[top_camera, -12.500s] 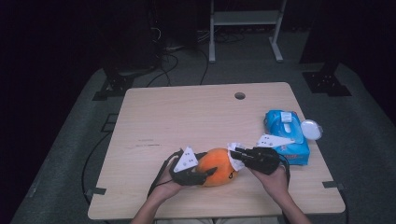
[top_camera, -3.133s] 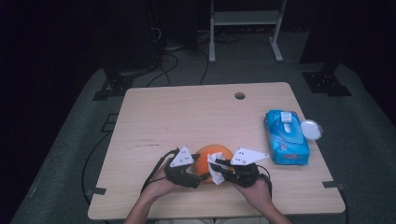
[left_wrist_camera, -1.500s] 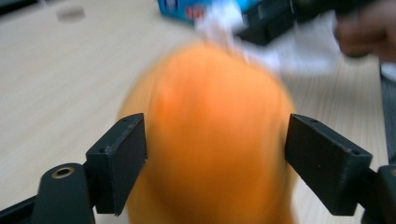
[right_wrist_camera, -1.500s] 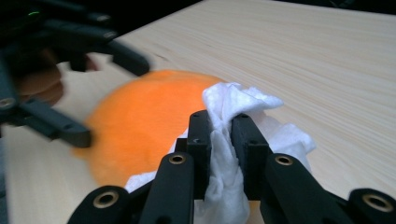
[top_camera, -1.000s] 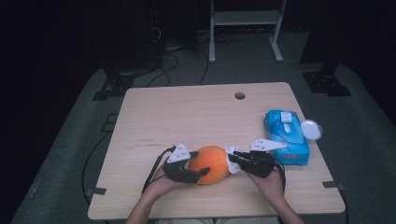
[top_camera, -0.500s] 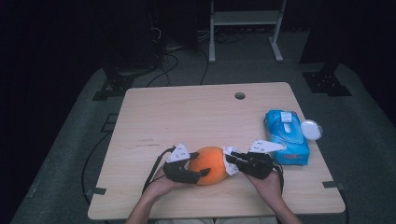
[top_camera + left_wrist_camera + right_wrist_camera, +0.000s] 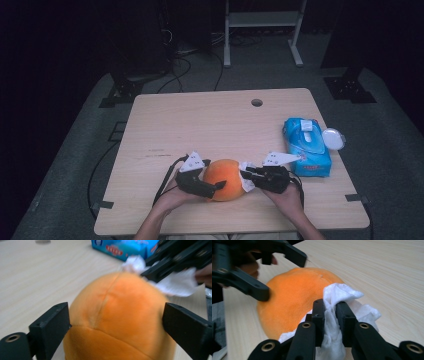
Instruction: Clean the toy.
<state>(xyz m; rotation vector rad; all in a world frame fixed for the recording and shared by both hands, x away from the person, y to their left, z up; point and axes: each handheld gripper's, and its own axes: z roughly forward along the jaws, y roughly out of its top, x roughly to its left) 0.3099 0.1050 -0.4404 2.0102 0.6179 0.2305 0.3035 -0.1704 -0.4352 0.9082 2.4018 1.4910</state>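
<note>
Right tool [image 7: 329, 312] clenched on crumpled white tissue [image 7: 347, 300] against round, fuzzy orange plush [image 7: 294, 297]

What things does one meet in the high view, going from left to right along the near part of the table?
Left gripper → orange plush ball → white wipe → right gripper → blue wipes pack → white lid.

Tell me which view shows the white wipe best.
The right gripper view: the white wipe sits close and sharp, pinched in the right claw against the orange plush ball. The left gripper view shows it blurred behind the ball; the high view shows a small white scrap.
</note>
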